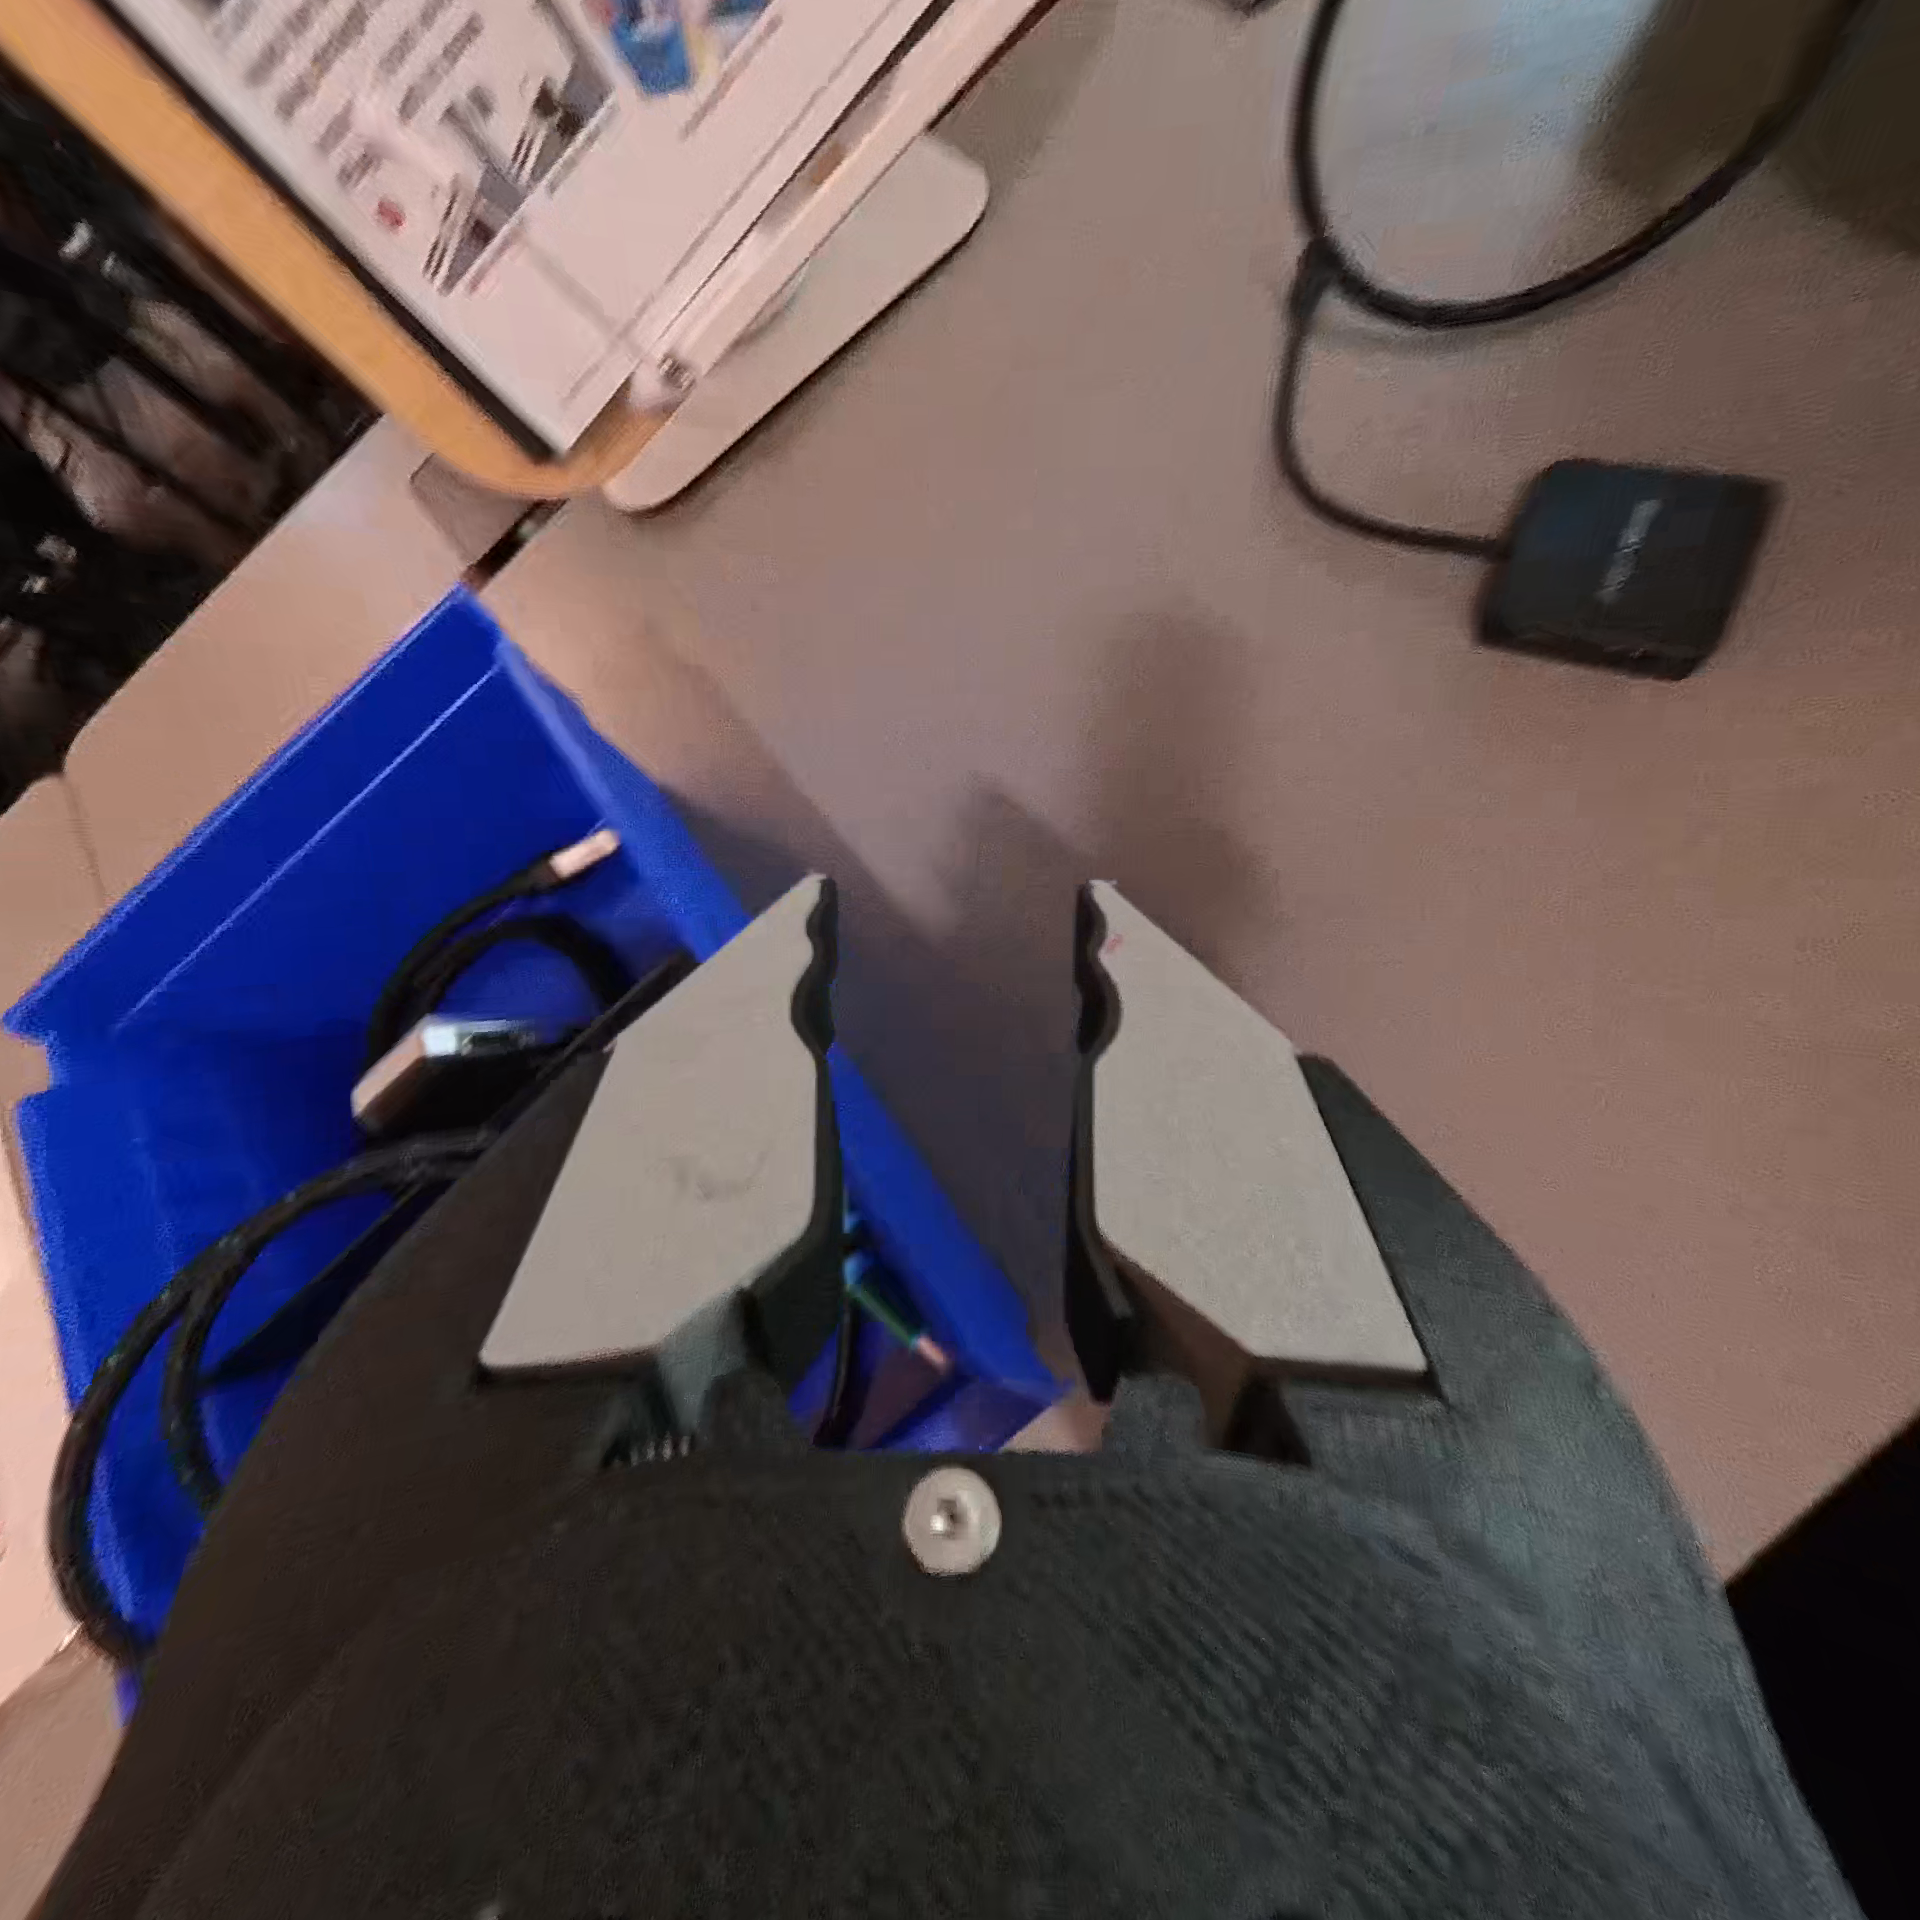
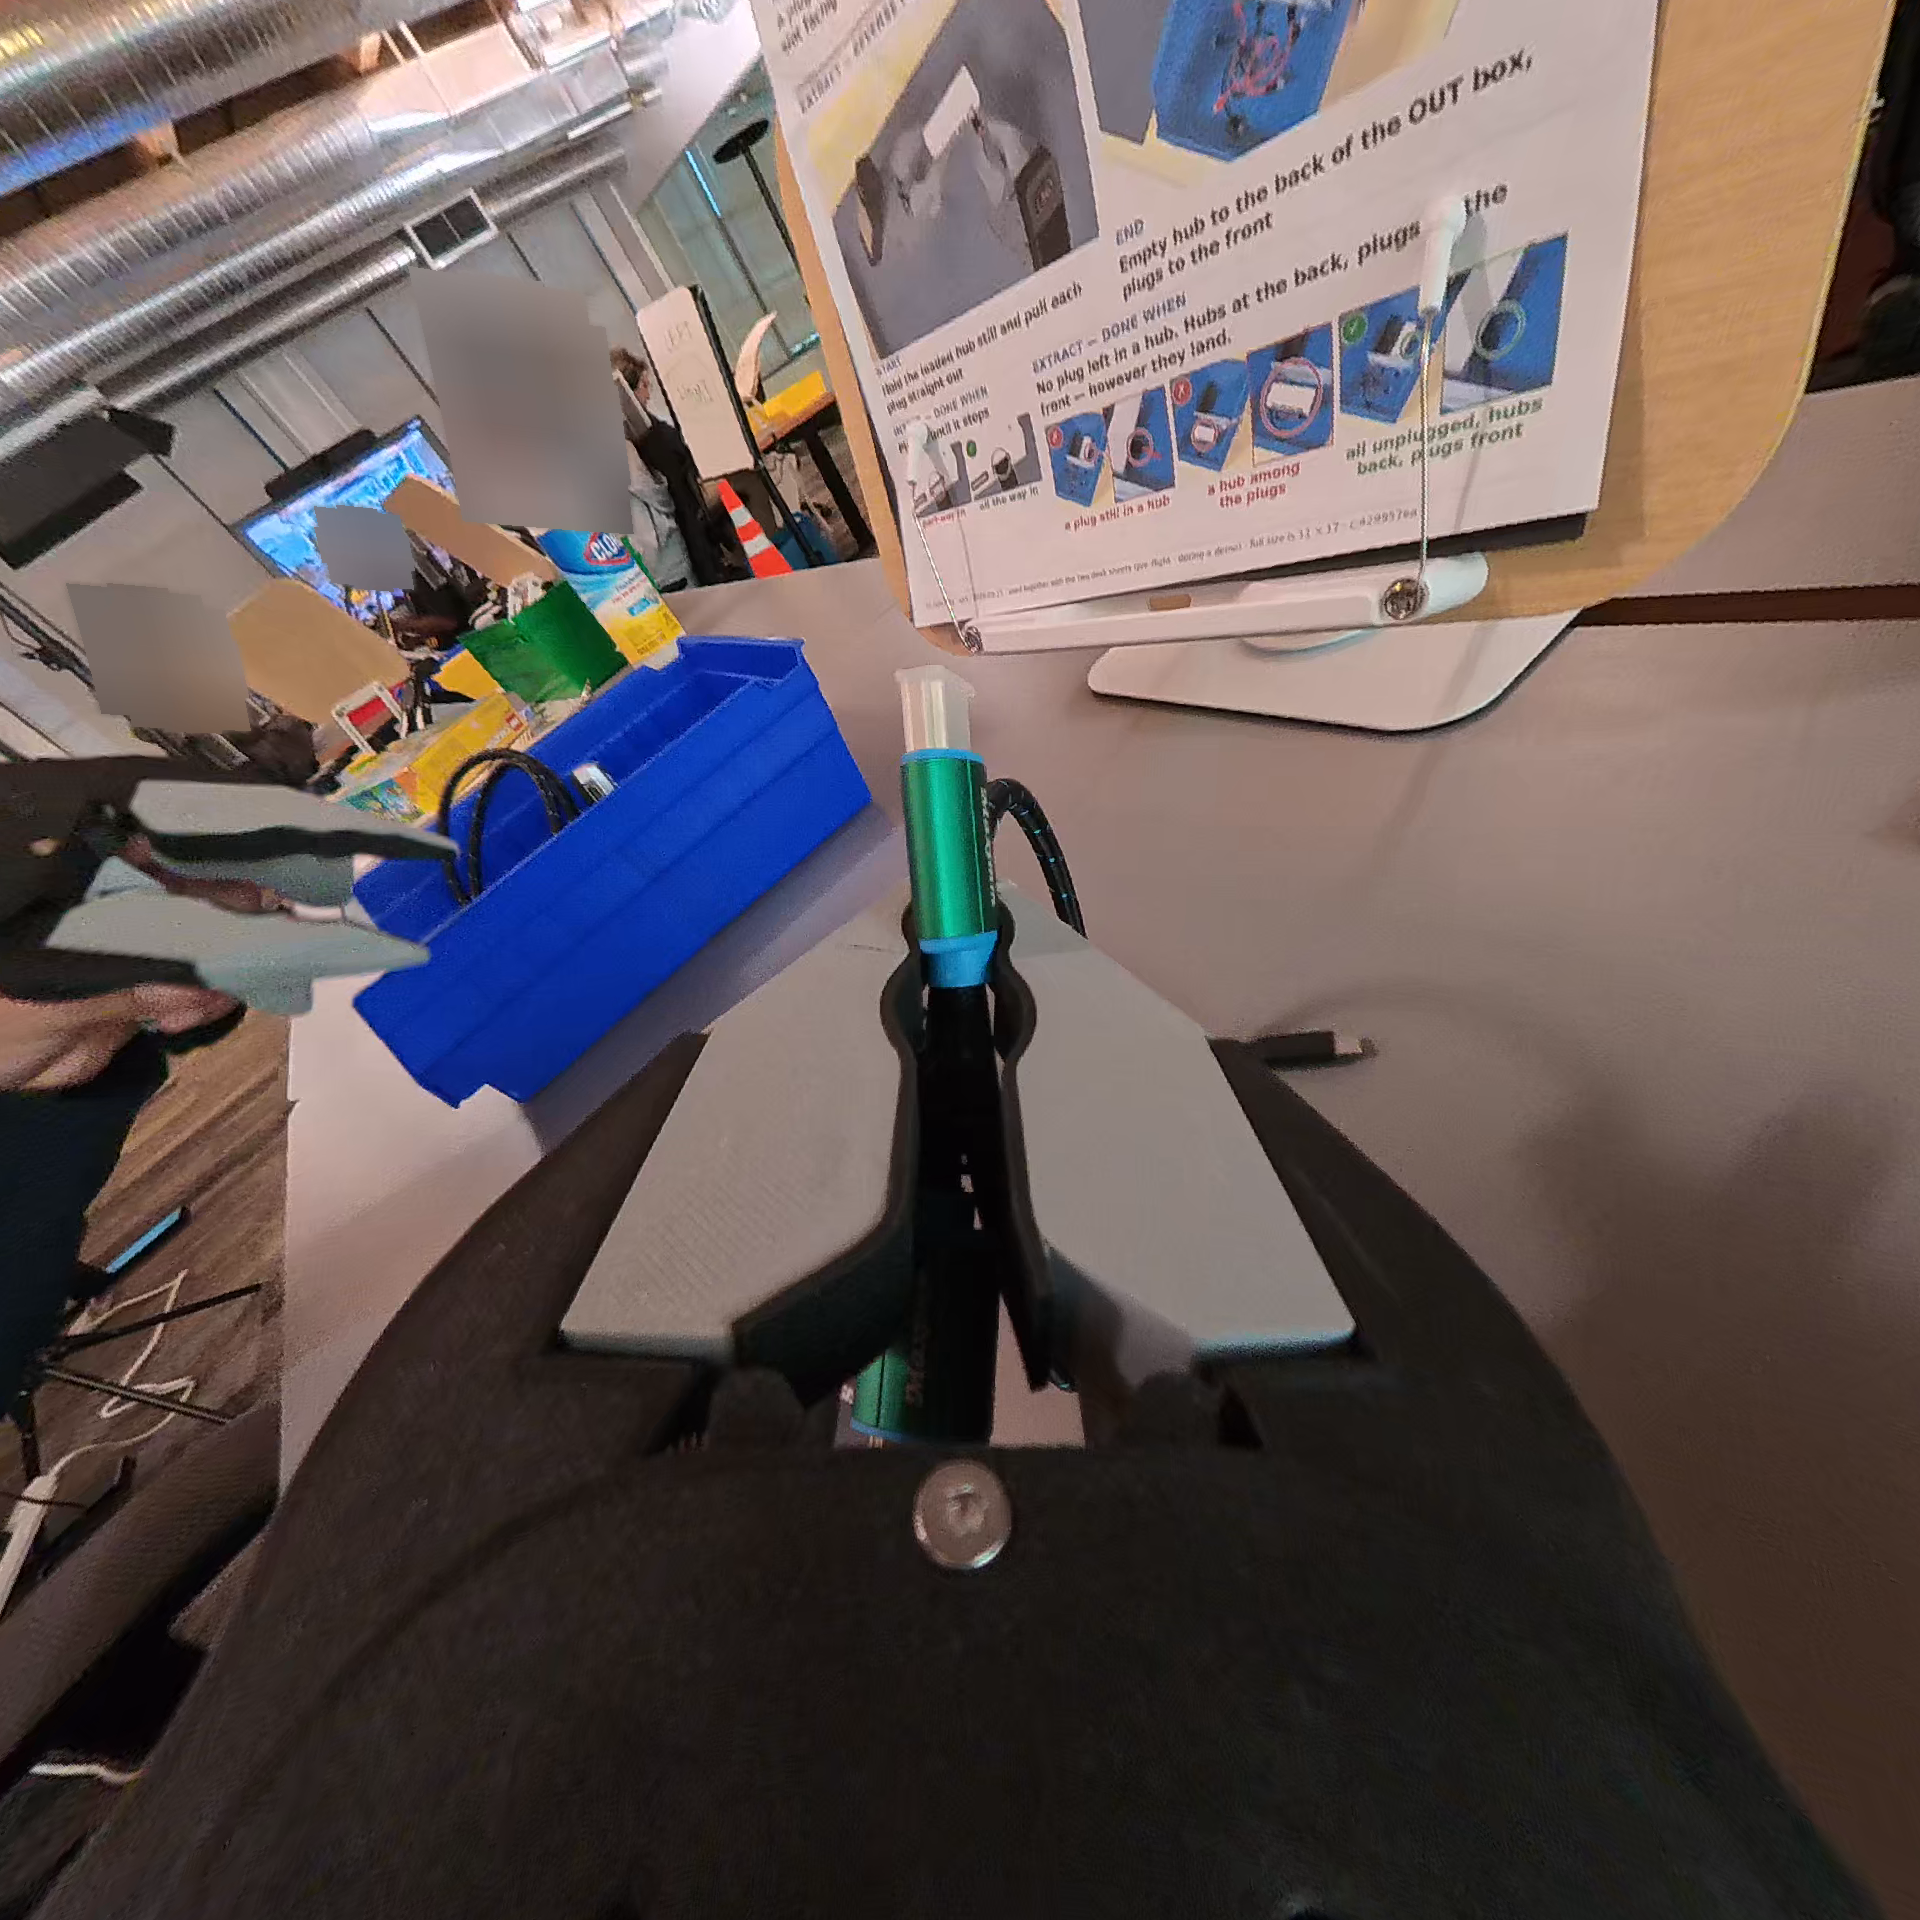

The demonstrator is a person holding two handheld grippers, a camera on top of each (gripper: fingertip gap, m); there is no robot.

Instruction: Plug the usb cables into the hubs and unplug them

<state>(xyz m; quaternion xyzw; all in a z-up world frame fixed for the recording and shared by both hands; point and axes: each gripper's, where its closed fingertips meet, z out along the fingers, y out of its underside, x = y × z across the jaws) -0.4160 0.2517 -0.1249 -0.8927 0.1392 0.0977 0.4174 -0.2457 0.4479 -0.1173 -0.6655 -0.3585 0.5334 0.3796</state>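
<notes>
Left gripper (image 1: 951, 914) with black textured body, flat grey fingers (image 1: 696, 1143) with wavy black inner edges, silver screw (image 1: 951, 1536), right gripper (image 2: 961, 935) of the same build, silver screw (image 2: 961, 1512)

Soft indoor light falls evenly across the tabletop (image 1: 1351, 935), casting faint, diffuse shadows beneath the left gripper (image 1: 954, 904). Motion blur smears the left wrist view; wide-angle distortion bends edges, and far ceiling ducts (image 2: 260, 156) gleam with glare.

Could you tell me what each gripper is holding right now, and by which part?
The right gripper clamps the green cable plug at its lower, cable end. The left gripper is open, holding nothing.
</notes>
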